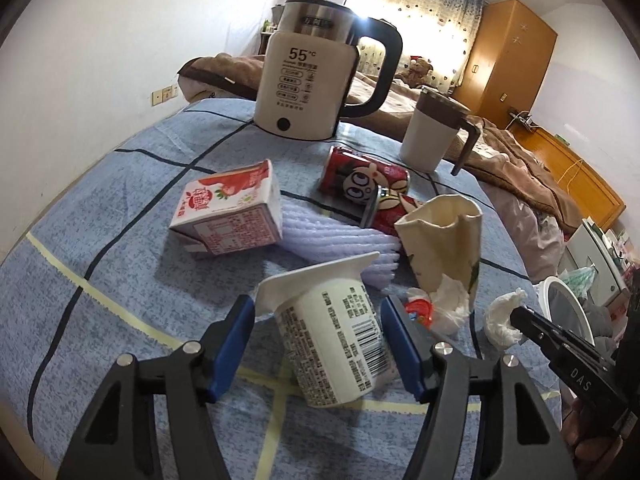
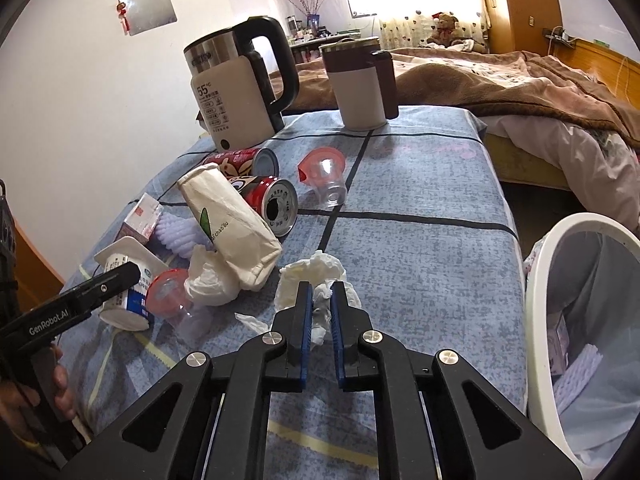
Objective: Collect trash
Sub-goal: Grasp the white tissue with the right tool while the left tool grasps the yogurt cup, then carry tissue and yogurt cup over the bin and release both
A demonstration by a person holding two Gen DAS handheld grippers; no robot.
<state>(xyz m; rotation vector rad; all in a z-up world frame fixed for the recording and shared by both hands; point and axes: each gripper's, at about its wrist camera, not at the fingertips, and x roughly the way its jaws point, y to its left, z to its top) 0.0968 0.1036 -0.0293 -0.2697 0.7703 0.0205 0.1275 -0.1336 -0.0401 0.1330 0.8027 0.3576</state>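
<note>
A crumpled tissue is pinched tight by the right gripper nr the table's front edge. The yogurt cup is straddled, untouched, by the half-open left gripper.

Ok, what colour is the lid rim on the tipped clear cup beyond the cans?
Red-orange rim on the clear cup; right wrist view shows it best.
</note>
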